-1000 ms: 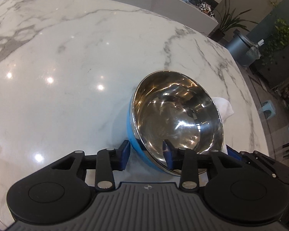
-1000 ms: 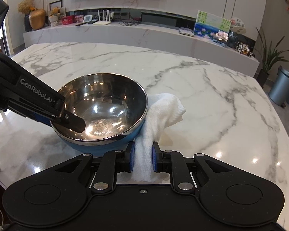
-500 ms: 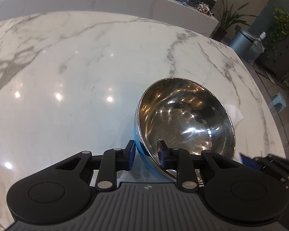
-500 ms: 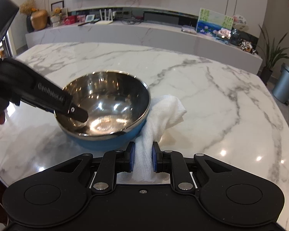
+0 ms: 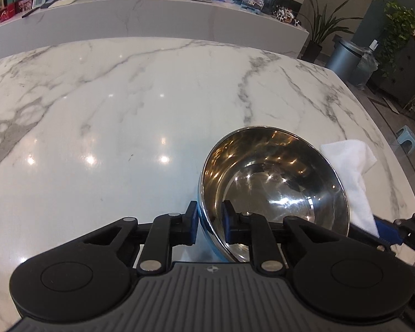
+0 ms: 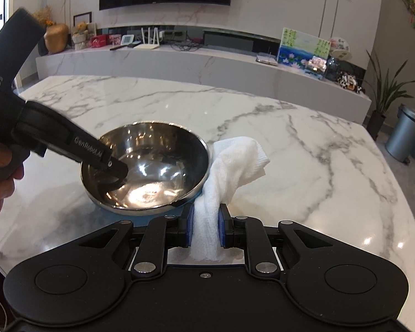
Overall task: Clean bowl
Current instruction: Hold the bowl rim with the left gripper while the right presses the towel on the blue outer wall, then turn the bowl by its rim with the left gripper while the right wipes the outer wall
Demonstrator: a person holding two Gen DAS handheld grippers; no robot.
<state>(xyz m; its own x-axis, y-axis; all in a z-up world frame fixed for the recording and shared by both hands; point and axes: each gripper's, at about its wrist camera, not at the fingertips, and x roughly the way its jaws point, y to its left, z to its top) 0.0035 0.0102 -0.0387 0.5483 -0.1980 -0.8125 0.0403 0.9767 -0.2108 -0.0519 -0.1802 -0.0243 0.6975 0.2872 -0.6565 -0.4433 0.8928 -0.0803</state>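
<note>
Left gripper [image 5: 209, 225] pinches the near wall of the steel bowl [image 5: 274, 191] on the marble table [image 5: 124, 110]; right gripper [image 6: 204, 231] clamps a white cloth [image 6: 229, 166] just beside it (cloth outside the rim). Best to hold the bowl firm and sweep cloth inside

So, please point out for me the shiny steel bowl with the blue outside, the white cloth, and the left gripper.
shiny steel bowl with blue outside [image 6: 152, 177]: right wrist view, inner bottom.
white cloth [image 6: 235, 163]: right wrist view, bunched upper fold.
left gripper [image 5: 209, 222]: left wrist view, between the fingertips, at the bowl's rim.
</note>
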